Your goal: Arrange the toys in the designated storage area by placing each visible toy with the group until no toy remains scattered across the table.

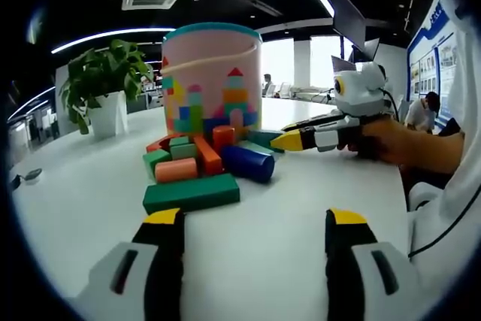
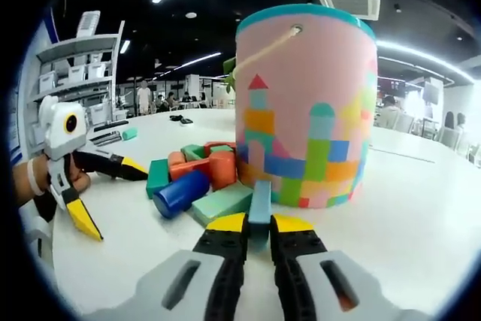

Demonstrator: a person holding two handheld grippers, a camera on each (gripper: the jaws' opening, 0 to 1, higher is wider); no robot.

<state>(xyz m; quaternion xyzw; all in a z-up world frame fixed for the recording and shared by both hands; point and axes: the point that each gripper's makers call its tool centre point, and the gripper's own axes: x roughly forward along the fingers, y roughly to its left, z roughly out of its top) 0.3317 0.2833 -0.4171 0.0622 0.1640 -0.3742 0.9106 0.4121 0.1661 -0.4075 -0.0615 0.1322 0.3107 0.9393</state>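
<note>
**Right tongs on a teal block at the bucket; left tongs wide and empty**

Left gripper view: your left tongs (image 1: 255, 227) stand wide apart over bare white worktop (image 1: 301, 201), nothing between the jaws. Just beyond them lies a long dark green block (image 1: 192, 193), flat. Behind it is a cluster: an orange cylinder (image 1: 176, 170) on its side, a smaller green block (image 1: 155, 159), an orange-red block (image 1: 208, 155), a blue cylinder (image 1: 247, 162) on its side. The cluster sits against the near foot of a pink bucket (image 1: 212, 77) with a teal rim, printed with coloured building shapes. A potted plant (image 1: 101, 88) stands far left on the worktop. Your right tongs (image 1: 289, 139) come in from the right, held in a hand (image 1: 398, 144), tips low beside the bucket's right base.

Right gripper view: your right tongs (image 2: 258, 223) are drawn narrow onto a slim teal block (image 2: 260, 202), which sticks up between the yellow tips and reaches toward the bucket (image 2: 308, 103). A pale green block (image 2: 222, 203) lies just left of it, touching or nearly so. The blue cylinder (image 2: 180, 193) and orange blocks (image 2: 222, 168) lie further left. Your left tongs (image 2: 105, 197) show at far left, spread open.
</note>
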